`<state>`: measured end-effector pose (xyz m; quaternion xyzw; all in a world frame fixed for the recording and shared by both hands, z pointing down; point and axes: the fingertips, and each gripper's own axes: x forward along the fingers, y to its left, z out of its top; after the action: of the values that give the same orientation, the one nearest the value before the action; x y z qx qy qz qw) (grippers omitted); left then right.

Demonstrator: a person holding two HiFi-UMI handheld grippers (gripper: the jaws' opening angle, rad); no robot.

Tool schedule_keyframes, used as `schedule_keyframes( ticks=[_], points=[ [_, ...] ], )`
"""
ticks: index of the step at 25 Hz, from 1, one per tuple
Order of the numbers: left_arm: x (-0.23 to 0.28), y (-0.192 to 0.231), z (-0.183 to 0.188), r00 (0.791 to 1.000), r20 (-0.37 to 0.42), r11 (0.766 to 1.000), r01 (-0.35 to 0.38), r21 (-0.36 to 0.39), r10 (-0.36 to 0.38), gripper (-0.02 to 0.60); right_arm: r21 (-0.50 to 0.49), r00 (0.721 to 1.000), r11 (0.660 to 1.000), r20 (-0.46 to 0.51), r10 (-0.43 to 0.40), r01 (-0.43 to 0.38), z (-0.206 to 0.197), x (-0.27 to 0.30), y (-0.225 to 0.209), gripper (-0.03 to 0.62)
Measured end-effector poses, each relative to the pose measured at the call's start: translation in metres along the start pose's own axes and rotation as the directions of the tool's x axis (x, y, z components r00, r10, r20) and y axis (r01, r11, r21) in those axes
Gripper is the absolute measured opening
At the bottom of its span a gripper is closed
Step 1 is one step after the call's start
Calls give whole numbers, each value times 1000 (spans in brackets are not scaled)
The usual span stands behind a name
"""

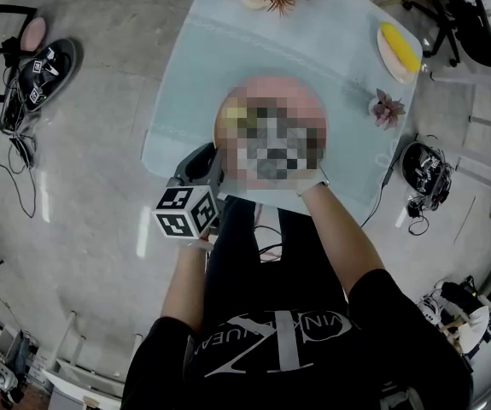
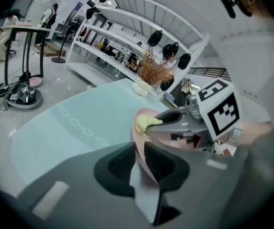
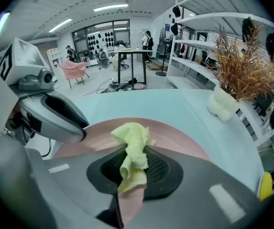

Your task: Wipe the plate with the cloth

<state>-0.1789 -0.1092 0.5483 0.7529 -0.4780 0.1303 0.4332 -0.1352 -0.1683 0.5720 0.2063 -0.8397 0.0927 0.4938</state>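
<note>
My left gripper (image 2: 139, 162) is clamped on the pink plate's (image 2: 137, 128) rim, holding it over the counter's (image 2: 79, 128) near edge. My right gripper (image 3: 134, 171) pinches the yellow cloth (image 3: 133, 140) against the plate's face. A vase of dried grass (image 3: 239, 75) stands beyond.

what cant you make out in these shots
- Head view: a mosaic patch covers most of the plate and the right gripper.
- Right gripper view: its body hides the plate's near part; whether the clamped cloth touches the plate cannot be told.
- Left gripper view: the left gripper, shut on the plate's rim, hides the rim there.
- Head view: the yellow thing at upper right is too small to name.
</note>
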Motion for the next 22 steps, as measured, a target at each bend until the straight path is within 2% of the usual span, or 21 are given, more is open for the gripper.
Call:
schedule_keyframes(
  ticks=[6,10,17,22],
  points=[
    [0,1,-2,1000,-3,1000,0,1,0,0,0,990,991,-41,-134,134,-16,-7,-38,72],
    [-1,0,-1,1000,-5,1000,-2,2,2,0,32,980,982,-70,-186,188,-35,-18,-54,69],
    [0,0,-1,1000,-6,1000,-1,-3,1,0,92,966,966,-116,-229,241,-73,-39,-62,69],
    [1,0,-2,1000,-11,1000,-4,-7,4,0,92,964,968,-152,-220,235,-98,-52,-51,67]
  ],
)
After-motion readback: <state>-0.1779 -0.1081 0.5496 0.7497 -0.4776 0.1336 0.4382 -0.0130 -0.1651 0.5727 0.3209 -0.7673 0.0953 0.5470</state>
